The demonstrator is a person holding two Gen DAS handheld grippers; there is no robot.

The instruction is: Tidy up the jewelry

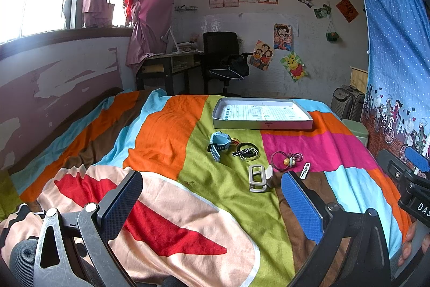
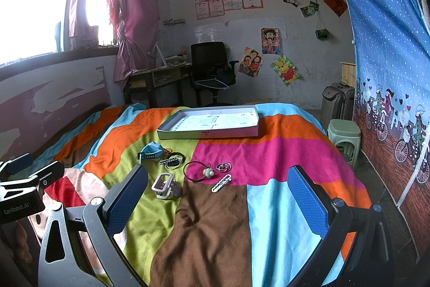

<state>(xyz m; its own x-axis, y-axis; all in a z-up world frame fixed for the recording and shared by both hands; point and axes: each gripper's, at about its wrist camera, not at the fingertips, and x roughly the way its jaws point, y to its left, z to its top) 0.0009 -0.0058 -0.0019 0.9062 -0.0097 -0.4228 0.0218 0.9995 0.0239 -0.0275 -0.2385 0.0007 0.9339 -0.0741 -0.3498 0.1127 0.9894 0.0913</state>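
Both claws spread wide, empty: left claw [image 1: 212,209], right claw [image 2: 217,202], low over the bedspread [image 2: 209,233]. Nearest you, the pale hair claw clip [image 1: 259,177]: rigid, light; pinch across its body. Just right, the white chain clip [image 1: 305,171], thin, likely slippery. Behind them, the hair tie with beads [image 1: 282,160]: soft, take it by the loop. Further left, the blue watch [image 1: 219,144] and dark bangles [image 1: 246,151]; grip the strap. Farthest, the shallow tray [image 1: 262,123] sits empty, probably where everything goes.

On the bed [image 2: 268,152], the tray [image 2: 209,135] lies farthest back, with the watch [image 2: 150,151], hair tie [image 2: 199,171] and clip [image 2: 165,184] before it.
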